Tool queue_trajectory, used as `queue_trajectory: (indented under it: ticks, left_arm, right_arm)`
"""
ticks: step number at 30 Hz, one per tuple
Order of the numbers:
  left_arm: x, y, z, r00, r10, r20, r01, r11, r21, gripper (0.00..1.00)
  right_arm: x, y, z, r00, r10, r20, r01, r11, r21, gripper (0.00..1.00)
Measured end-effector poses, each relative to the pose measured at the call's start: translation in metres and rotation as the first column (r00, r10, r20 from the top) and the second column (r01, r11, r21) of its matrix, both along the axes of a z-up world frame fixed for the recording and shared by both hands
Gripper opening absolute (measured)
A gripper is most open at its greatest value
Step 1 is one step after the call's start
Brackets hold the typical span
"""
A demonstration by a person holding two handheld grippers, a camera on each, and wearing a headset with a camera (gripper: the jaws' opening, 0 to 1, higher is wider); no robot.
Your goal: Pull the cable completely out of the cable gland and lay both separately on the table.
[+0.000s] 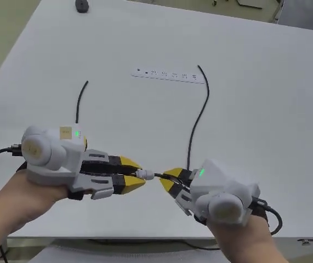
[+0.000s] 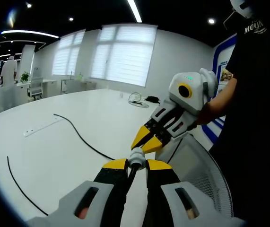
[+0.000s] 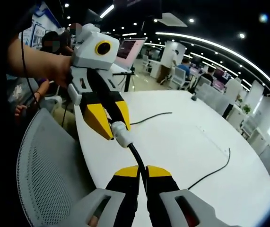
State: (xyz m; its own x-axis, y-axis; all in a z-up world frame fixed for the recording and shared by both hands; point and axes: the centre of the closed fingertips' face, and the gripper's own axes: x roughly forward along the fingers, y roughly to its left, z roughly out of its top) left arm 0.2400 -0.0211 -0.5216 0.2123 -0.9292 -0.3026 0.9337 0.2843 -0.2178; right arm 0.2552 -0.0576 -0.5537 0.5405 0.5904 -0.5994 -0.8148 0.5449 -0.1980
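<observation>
A white cable gland (image 1: 145, 175) hangs just above the table's near edge, with my left gripper (image 1: 141, 175) shut on it. In the left gripper view the gland (image 2: 136, 157) sits between the yellow tips of the left gripper (image 2: 136, 164). A black cable (image 1: 197, 120) comes out of the gland. My right gripper (image 1: 166, 179) is shut on it a short way from the gland. From there the cable lies across the table toward the far side. In the right gripper view the cable (image 3: 135, 155) runs from the right gripper (image 3: 143, 169) up into the gland (image 3: 119, 132).
A white power strip (image 1: 170, 75) lies at the far middle of the white table (image 1: 266, 109). A second, shorter black cable (image 1: 79, 101) lies to the left. A small dark object (image 1: 81, 5) sits at the far edge. A mesh chair (image 3: 45, 165) stands below the near edge.
</observation>
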Motion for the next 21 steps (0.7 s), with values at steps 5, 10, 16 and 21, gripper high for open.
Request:
queue_trajectory:
  ticks: [5, 10, 16, 21]
  left_arm:
    - [-0.001, -0.001, 0.0, 1.0, 0.001, -0.001, -0.001, 1.0, -0.004, 0.15]
    - [-0.004, -0.003, -0.001, 1.0, 0.002, -0.002, -0.002, 1.0, 0.0, 0.15]
    - [-0.007, -0.005, -0.003, 1.0, 0.0, -0.006, 0.0, 1.0, 0.003, 0.15]
    - [-0.009, -0.004, -0.006, 1.0, -0.002, -0.012, 0.003, 1.0, 0.011, 0.15]
  right_arm:
    - [0.002, -0.015, -0.01, 0.997, -0.066, -0.043, 0.066, 0.998, 0.011, 0.0]
    - [0.001, -0.027, -0.021, 0.987, -0.131, -0.097, 0.134, 0.991, 0.027, 0.0]
    - [0.004, -0.046, -0.04, 0.96, -0.229, -0.163, 0.233, 0.973, 0.005, 0.0]
    - [0.008, -0.063, -0.054, 0.942, -0.28, -0.186, 0.278, 0.96, -0.038, 0.0]
